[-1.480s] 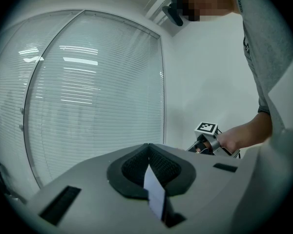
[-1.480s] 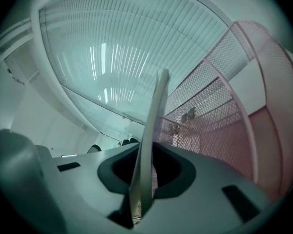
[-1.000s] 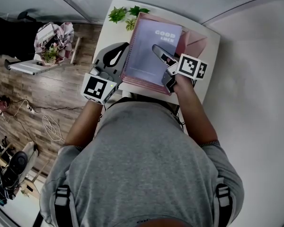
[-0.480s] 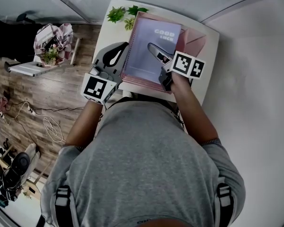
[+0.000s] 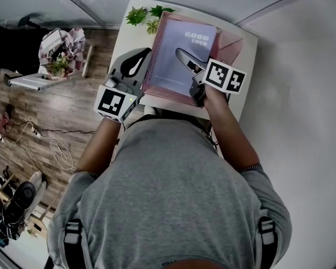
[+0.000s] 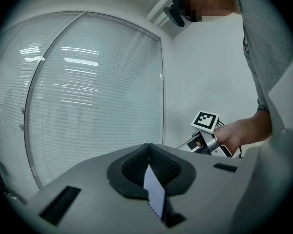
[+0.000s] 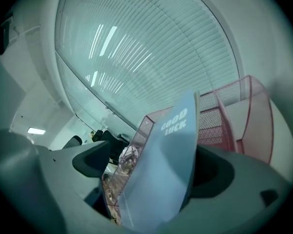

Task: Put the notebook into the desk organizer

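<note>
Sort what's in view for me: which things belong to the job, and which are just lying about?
Job:
notebook
pink desk organizer

Lying about:
green plant at the table's corner
wrapped flowers
cables on the floor

A small white desk (image 5: pixel 125 41) with rounded corners stands against a pale wall, and its top is mostly taken up. A pink wire-mesh organizer (image 5: pixel 232 43) sits directly on it and fills the middle and right of the surface, reaching close to the far edge. In the right gripper view its mesh walls (image 7: pixel 244 116) stand upright, with solid pink dividers between the compartments. A little green leafy plant (image 5: pixel 145 14) sits at the far left corner, just beside the organizer. Bare white top shows along the left side and at the far right corner.
</note>
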